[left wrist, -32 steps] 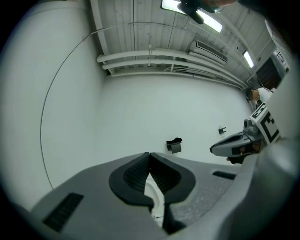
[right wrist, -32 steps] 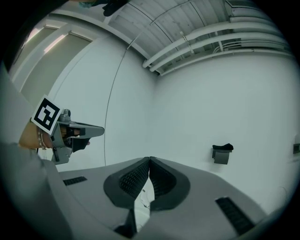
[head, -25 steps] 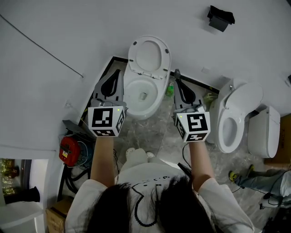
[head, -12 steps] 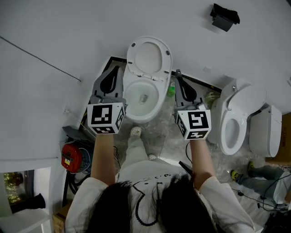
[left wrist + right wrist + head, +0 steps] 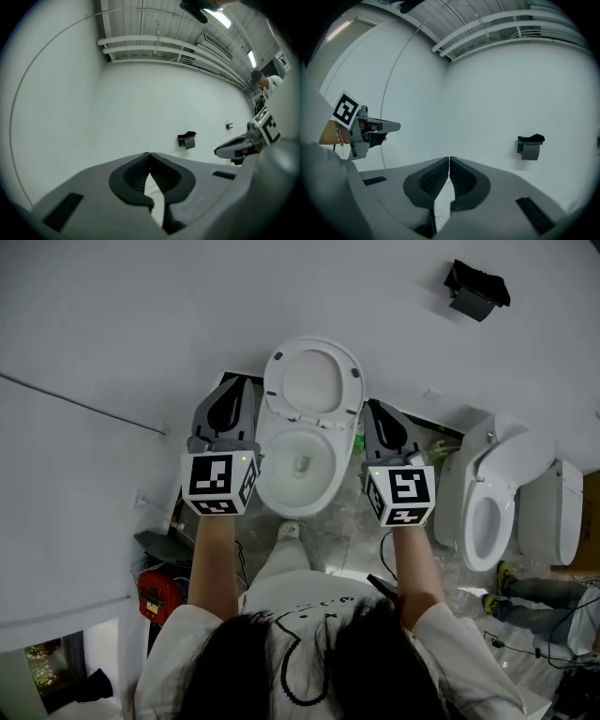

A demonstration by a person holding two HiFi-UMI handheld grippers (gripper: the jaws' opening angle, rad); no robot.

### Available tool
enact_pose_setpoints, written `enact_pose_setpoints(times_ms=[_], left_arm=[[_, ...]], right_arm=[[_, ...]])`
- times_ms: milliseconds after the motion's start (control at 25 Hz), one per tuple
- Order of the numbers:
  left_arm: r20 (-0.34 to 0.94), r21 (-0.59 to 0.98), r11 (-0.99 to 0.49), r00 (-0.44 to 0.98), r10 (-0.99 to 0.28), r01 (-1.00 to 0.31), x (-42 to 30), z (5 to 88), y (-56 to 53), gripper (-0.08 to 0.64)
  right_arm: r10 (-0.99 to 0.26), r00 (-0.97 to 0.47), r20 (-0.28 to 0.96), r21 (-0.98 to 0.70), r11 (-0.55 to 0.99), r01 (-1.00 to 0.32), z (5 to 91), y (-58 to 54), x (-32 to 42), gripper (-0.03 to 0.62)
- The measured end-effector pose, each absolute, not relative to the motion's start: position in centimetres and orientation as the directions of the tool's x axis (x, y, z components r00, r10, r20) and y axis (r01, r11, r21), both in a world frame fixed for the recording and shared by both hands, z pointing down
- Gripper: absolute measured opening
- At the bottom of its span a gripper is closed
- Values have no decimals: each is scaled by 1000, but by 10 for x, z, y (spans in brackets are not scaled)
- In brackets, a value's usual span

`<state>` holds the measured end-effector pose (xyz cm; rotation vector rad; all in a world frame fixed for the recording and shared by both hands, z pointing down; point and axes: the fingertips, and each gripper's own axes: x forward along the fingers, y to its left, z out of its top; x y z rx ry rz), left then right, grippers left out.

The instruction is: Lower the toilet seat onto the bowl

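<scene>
Neither gripper view shows me the toilet: each gripper's own grey body fills the lower half, and only a white sliver shows through the slot under the pads, which I cannot identify. In the head view my hair and shoulders cover the near edge. A second toilet (image 5: 497, 493) at the right is partly hidden behind my right forearm, and a person's legs (image 5: 544, 594) are cut off at the right edge. The black holder (image 5: 478, 289) on the far wall is too small for me to make out.

The left gripper (image 5: 234, 385) has its jaws closed tip to tip with nothing between them, and so does the right gripper (image 5: 373, 409).

The toilet seat (image 5: 314, 381) stands raised against the far wall, above the open bowl (image 5: 298, 460). It lies between my two grippers: the left one is just left of the bowl, the right one just right of it. Their tips reach about the seat's hinge line, and neither touches the seat.
</scene>
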<state>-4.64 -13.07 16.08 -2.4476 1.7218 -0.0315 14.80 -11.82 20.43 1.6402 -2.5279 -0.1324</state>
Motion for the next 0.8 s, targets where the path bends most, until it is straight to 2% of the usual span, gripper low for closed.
enact_pose_setpoints(times_ms=[440, 480, 560, 680, 800], left_arm=[[-41, -105, -391, 397, -917, -914, -81, 172, -242, 11], [-39, -101, -396, 402, -915, -913, -83, 173, -250, 9], [-33, -95, -408, 412, -910, -908, -87, 177, -264, 9], [-21, -89, -429, 432, -902, -899, -88, 184, -280, 11], [-8, -88, -449, 451, -892, -889, -88, 192, -293, 9]], right_arm=[[-929, -351, 115, 113, 363, -925, 218, -218, 116, 38], [-929, -350, 119, 107, 362, -926, 220, -225, 113, 54], [-928, -351, 123, 92, 363, -927, 223, -237, 109, 146], [-929, -348, 125, 81, 359, -930, 228, -253, 104, 240], [-929, -339, 152, 101, 355, -929, 238, -269, 99, 256]])
